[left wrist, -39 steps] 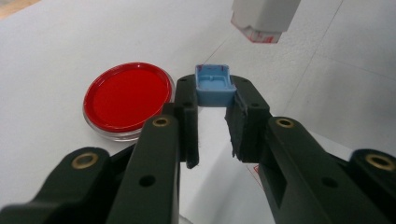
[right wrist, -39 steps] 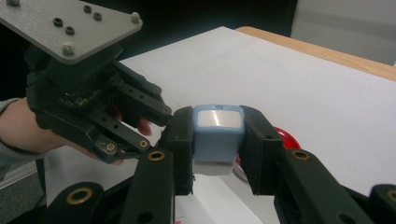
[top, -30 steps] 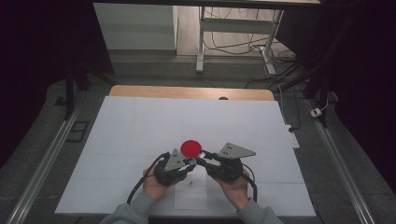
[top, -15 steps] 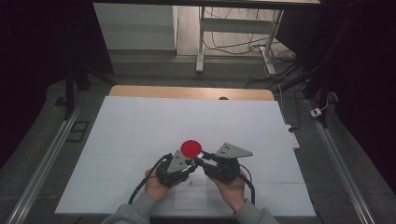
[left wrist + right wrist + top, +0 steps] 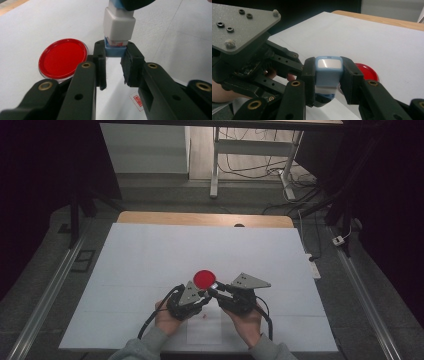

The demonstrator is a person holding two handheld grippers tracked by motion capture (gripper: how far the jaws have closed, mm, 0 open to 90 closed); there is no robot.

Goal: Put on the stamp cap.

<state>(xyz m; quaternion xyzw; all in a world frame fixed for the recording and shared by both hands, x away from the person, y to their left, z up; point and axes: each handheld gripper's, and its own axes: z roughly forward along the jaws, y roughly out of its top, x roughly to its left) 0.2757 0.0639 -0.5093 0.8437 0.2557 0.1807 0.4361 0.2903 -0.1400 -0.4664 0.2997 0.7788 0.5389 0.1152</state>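
Two grippers of mine meet over the near middle of the white table (image 5: 125, 270), each clamped on one end of the same small blue and white container (image 5: 119, 25), which hangs above the sheet between them.

Starting at the left: a red-lidded dish (image 5: 62, 58) lies flat on the table, just beside my left gripper (image 5: 113, 65) and untouched. From above, that dish (image 5: 204, 279) sits just beyond the spot where my two tools come together. My left gripper has its jaws drawn narrow around the container's blue end; in the left gripper view the pads press its two sides and the white body rises away from them toward the other tool.

Moving right, my right gripper (image 5: 329, 80) grips the other part, a blue-rimmed piece with a pale face, its jaws closed snugly on both sides. In the right gripper view my left tool, with its grey plate, lies just behind. From above, the left gripper (image 5: 202, 295) and the right gripper (image 5: 214, 292) point at each other, nearly tip to tip.

As I judge it, the grasping is done: both ends are secured. What looks left is the separating or twisting, since the blue and white parts show no gap between them. Whether anything then goes to the red dish, I cannot tell
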